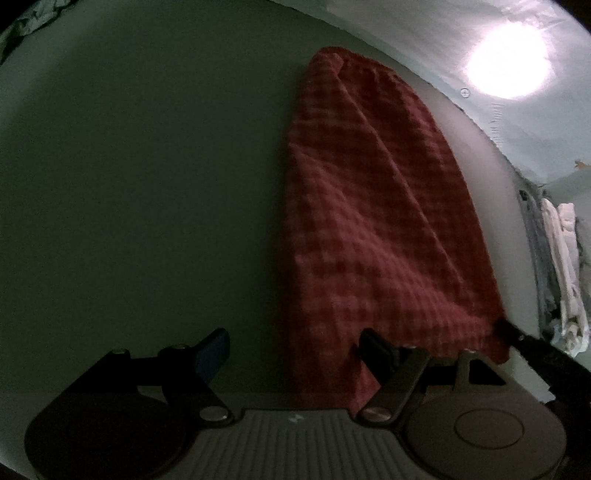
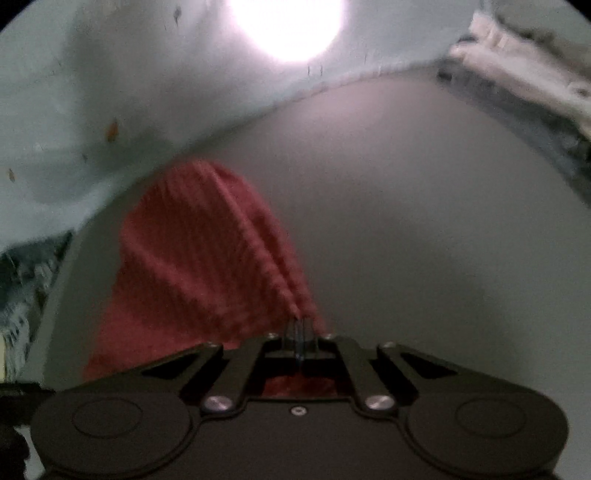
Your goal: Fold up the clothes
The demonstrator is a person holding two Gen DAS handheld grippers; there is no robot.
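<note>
A red checked cloth (image 1: 373,221) lies stretched along the grey table, running away from me toward the far edge. My left gripper (image 1: 295,350) is open; its right finger (image 1: 375,349) touches the cloth's near edge, and the cloth's corner hangs between the fingers. The other gripper's dark tip (image 1: 511,330) pinches the cloth's near right corner. In the right wrist view the same red cloth (image 2: 199,258) spreads to the left and ahead, pulled into taut ridges. My right gripper (image 2: 300,332) is shut on the cloth's corner.
The grey table (image 1: 129,203) meets a pale wall (image 1: 443,33) with a bright light glare (image 1: 506,62). A heap of white and grey clothes (image 1: 565,273) lies at the table's right side, and clothes (image 2: 532,74) lie at the far right in the right wrist view.
</note>
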